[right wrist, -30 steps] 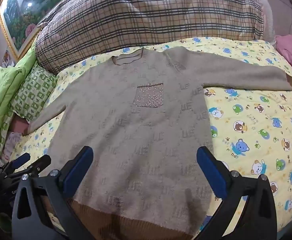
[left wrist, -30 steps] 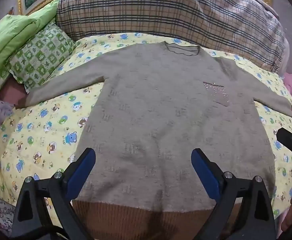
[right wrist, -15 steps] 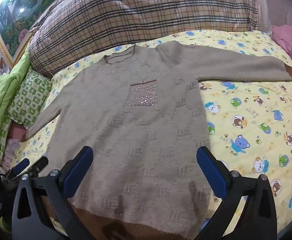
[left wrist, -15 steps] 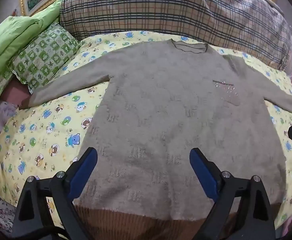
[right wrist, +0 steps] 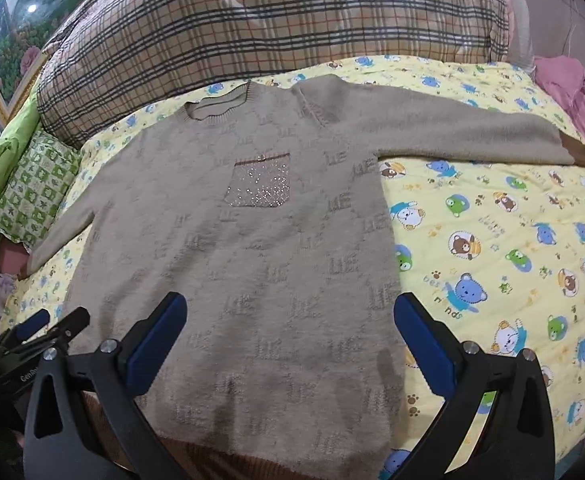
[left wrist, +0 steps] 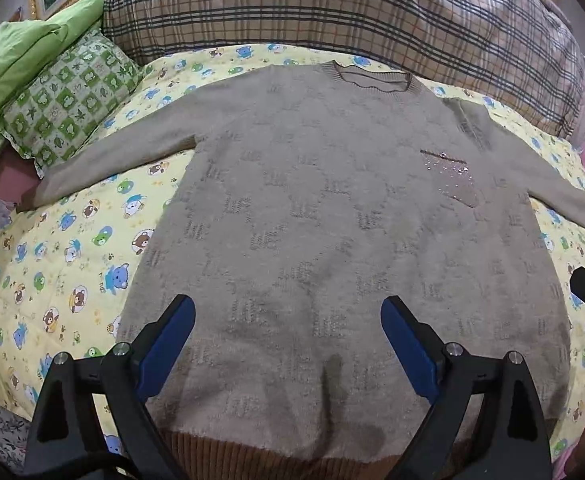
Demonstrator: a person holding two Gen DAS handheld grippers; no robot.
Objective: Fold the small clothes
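Beige sweater point(left wrist: 332, 216) flat on bear-print sheet point(right wrist: 492, 248) — left tongs point(left wrist: 288, 344), right tongs point(right wrist: 292, 340) both spread wide, holding nothing

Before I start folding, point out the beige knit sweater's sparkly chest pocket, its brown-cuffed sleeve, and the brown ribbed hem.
Sparkly chest pocket point(right wrist: 261, 182): right wrist view, centre of the sequinned patch.
Brown-cuffed sleeve point(right wrist: 472, 136): right wrist view, mid-length of the outstretched sleeve.
Brown ribbed hem point(left wrist: 252, 456): left wrist view, ribbed band between the open fingers.

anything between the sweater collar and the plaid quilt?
Only a bare strip of bear-print sheet between collar and plaid quilt, in both views.
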